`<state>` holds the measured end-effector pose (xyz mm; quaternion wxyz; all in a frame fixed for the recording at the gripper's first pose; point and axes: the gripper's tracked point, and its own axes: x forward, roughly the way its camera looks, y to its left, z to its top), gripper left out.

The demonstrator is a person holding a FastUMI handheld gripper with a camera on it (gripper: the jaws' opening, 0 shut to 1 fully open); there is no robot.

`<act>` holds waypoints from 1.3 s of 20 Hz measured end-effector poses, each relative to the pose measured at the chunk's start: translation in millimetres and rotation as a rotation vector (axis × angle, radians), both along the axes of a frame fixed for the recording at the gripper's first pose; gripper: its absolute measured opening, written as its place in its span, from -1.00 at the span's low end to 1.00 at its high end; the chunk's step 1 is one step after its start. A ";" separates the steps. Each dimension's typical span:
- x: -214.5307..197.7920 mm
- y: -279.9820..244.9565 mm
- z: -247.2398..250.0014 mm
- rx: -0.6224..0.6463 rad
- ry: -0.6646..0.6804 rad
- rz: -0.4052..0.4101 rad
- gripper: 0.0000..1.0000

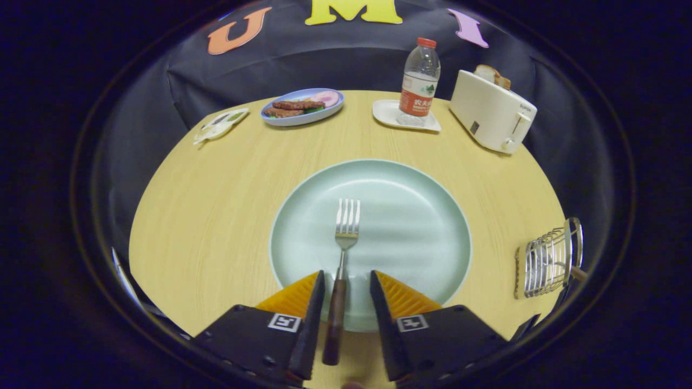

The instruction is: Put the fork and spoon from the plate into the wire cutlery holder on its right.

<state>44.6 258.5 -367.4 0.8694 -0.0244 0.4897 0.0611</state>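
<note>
Claw (347, 283) spread apart, fingers either side of the fork (341, 270) handle, neither touching it; gap visible on both sides. Fork lies on the pale green plate (411, 227), tines pointing toward the table's far edge, dark wooden handle running back over the plate's near rim between the fingers. Metal head bright, four tines. Plate sits near the table's (216, 216) near edge, roughly central. Bare wood on all sides of the plate. Wire cutlery holder (546, 262) stands at the table's right edge, well apart from the plate, open wood between them. Along the far edge: small dish (221, 124), blue plate of food (301, 106), water bottle (419, 81) on a white tray (386, 114), toaster (491, 111) with bread.
</note>
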 end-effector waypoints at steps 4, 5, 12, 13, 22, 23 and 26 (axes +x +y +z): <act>-1.4 1.1 -2.6 -0.007 0.039 -0.004 -0.80; -1.3 -1.6 2.8 -0.006 0.046 -0.008 -0.80; -2.5 -36.3 46.7 0.025 0.082 -0.009 -0.99; -5.1 -45.2 56.6 0.030 0.092 -0.005 -0.99; -19.1 -183.8 151.3 0.010 0.129 -0.033 -0.99; -22.5 -198.6 156.7 0.005 0.139 -0.040 -0.99; -33.5 -240.7 160.5 -0.008 0.192 -0.063 -0.99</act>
